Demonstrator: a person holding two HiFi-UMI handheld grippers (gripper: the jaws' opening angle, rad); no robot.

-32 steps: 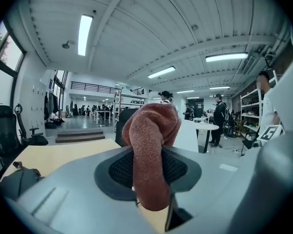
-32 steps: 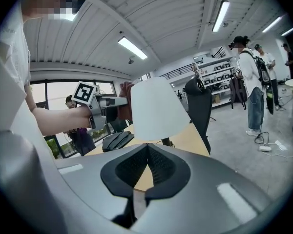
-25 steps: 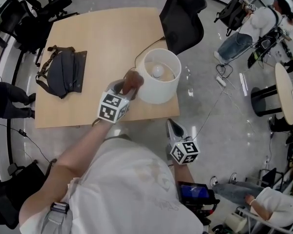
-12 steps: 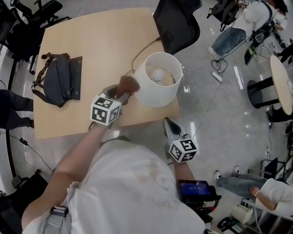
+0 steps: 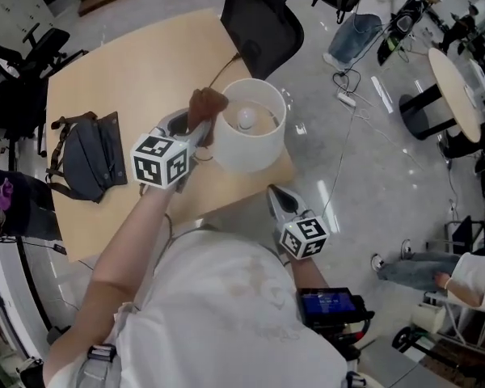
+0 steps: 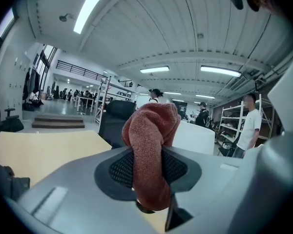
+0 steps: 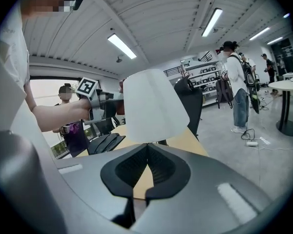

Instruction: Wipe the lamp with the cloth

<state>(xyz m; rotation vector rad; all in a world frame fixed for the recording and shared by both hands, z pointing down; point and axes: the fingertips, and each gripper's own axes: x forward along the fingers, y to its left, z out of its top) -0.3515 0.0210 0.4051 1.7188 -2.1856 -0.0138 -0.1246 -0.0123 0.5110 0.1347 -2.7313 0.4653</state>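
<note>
The lamp [image 5: 246, 140] has a white drum shade and a bare bulb [image 5: 245, 118], and it stands near the right edge of the wooden table [image 5: 105, 71]. My left gripper [image 5: 196, 134] is shut on a reddish-brown cloth [image 5: 205, 103], which sits at the left of the shade's top rim and seems to touch it. In the left gripper view the cloth [image 6: 149, 130] bulges out between the dark pads, with the shade [image 6: 195, 138] just behind. My right gripper [image 5: 273, 192] hangs at the table's near edge below the lamp, shut and holding nothing. The shade [image 7: 154, 106] fills the right gripper view.
A grey bag [image 5: 85, 156] lies on the table's left side. A black chair [image 5: 263, 18] stands behind the lamp, and the lamp's cord [image 5: 222, 71] runs toward it. People, a power strip [image 5: 345, 99] and a round table [image 5: 461, 87] are at the right.
My left gripper has lifted the cloth from the shade's left side up to its top rim. The right gripper has hardly moved.
</note>
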